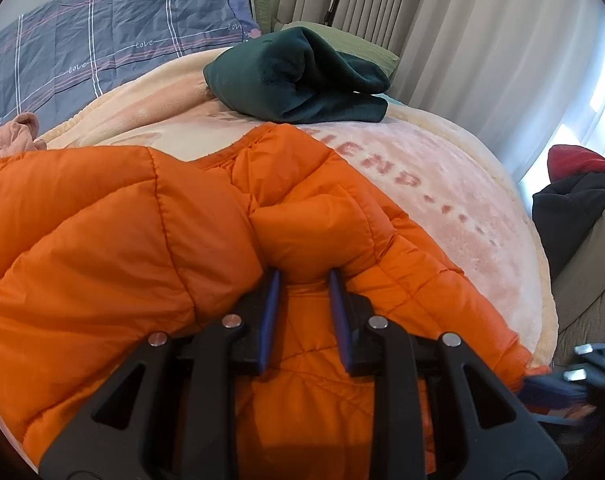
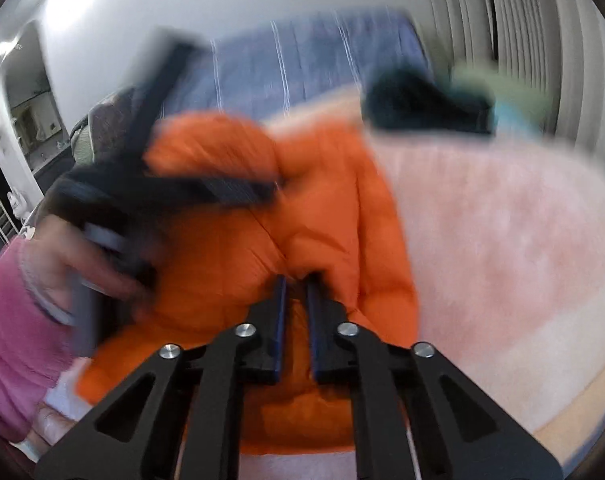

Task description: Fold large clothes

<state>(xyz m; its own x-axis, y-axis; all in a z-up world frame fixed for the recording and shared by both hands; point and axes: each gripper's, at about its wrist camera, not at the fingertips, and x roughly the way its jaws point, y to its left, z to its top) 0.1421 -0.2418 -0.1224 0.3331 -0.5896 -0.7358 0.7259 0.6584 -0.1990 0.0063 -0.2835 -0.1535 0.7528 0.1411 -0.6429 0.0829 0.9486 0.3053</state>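
Note:
A puffy orange quilted jacket (image 1: 142,248) lies bunched on the pale pink blanket (image 1: 442,184) of a bed. My left gripper (image 1: 305,276) is shut on a bulging fold of the jacket, which fills the gap between its blue pads. In the blurred right wrist view, my right gripper (image 2: 296,280) pinches a thin fold of the jacket (image 2: 322,200), its jaws nearly together. The left gripper (image 2: 238,192) shows there too, blurred, held by a hand (image 2: 58,264) in a pink sleeve. The right gripper (image 1: 582,364) appears blurred at the jacket's lower right edge.
A folded dark green garment (image 1: 302,76) lies at the far side of the blanket. Behind it are a blue-grey checked pillow (image 1: 102,40) and a green pillow (image 1: 354,44). Curtains (image 1: 442,20) hang at the back. An armchair with dark and red clothes (image 1: 574,200) stands at the right.

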